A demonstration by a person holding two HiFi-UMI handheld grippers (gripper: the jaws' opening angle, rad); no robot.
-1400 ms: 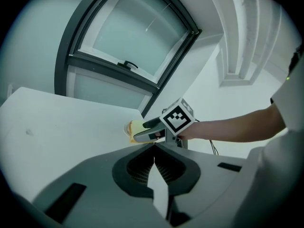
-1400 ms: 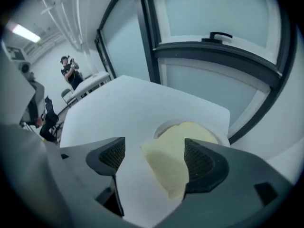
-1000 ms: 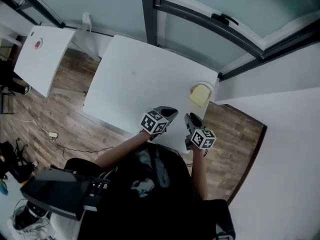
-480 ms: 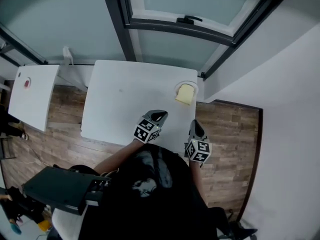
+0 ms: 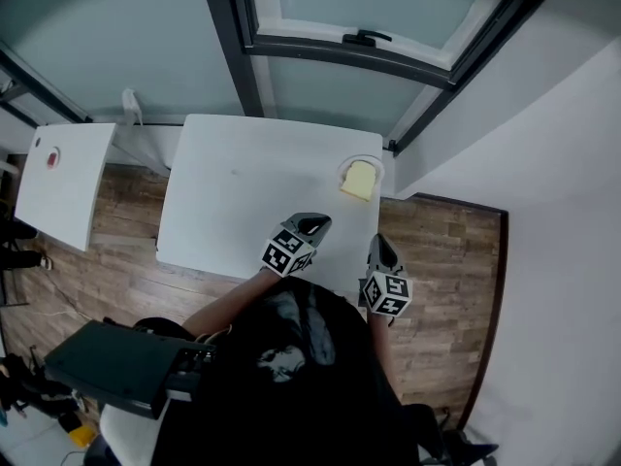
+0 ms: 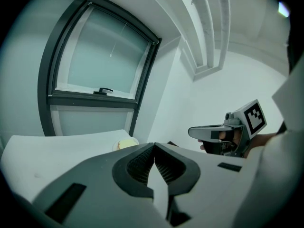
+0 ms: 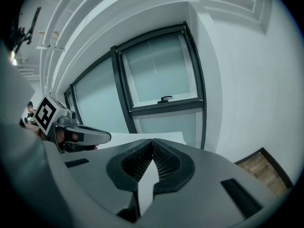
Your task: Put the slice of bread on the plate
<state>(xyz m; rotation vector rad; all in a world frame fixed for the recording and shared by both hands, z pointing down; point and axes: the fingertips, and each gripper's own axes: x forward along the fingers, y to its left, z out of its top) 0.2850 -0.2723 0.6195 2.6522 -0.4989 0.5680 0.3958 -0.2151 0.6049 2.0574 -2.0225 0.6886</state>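
While the person stands at the near edge of the white bench, both tools hang above it w/ nothing held. L tool: jaws clenched together, empty, over the bench's near-right part. R tool: same, jaws pressed tight on nothing, at the bench's right edge, beside the wood floor. Slice of bread lies flat on the plate (pale yellow, approx square) at the far-right corner of the bench, below the window. Bread well apart from both tools; R tool is nearer.
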